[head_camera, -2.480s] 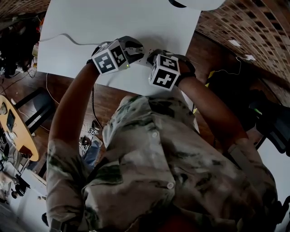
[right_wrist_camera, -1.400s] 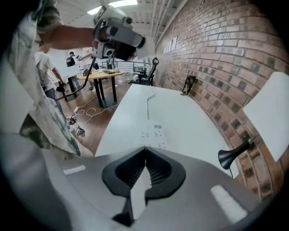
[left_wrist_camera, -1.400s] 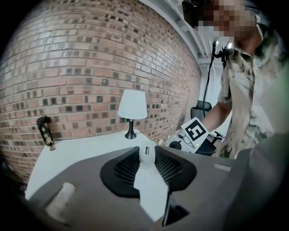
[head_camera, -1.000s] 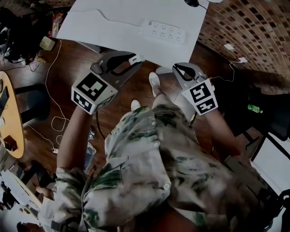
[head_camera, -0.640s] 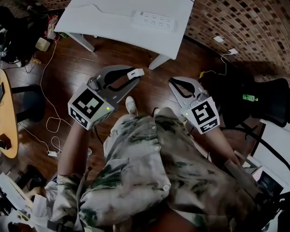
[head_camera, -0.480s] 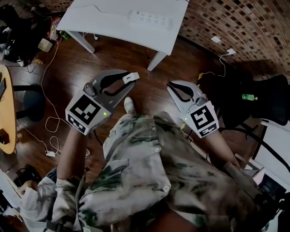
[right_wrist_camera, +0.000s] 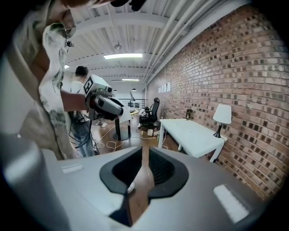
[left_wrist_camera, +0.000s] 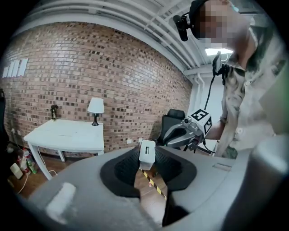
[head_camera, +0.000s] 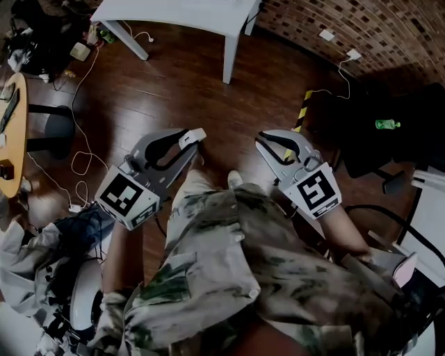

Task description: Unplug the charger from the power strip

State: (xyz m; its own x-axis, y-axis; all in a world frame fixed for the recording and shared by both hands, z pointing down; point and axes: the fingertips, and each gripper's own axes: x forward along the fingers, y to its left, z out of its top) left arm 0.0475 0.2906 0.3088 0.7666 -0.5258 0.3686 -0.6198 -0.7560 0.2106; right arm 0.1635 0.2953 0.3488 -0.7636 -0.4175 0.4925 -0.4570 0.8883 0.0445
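My left gripper (head_camera: pixel 189 143) is shut on a small white charger (head_camera: pixel 193 135), pinched at the jaw tips above the dark wood floor. In the left gripper view the charger (left_wrist_camera: pixel 147 153) stands upright between the pads. My right gripper (head_camera: pixel 260 139) hangs level with it to the right, its tips together and nothing between them. The white table (head_camera: pixel 208 10) is far off at the top edge of the head view. No power strip shows in any view now.
A yellow-and-black tape strip (head_camera: pixel 300 111) lies on the floor ahead of the right gripper. Loose white cables (head_camera: pixel 83 163) trail at left near a round wooden table (head_camera: pixel 12 139). A table lamp (right_wrist_camera: pixel 221 115) stands on the white table by the brick wall.
Both grippers have drawn far back from the white table, the left one keeping the charger. The table and power strip have slid up toward the top of the head view, the strip out of sight.
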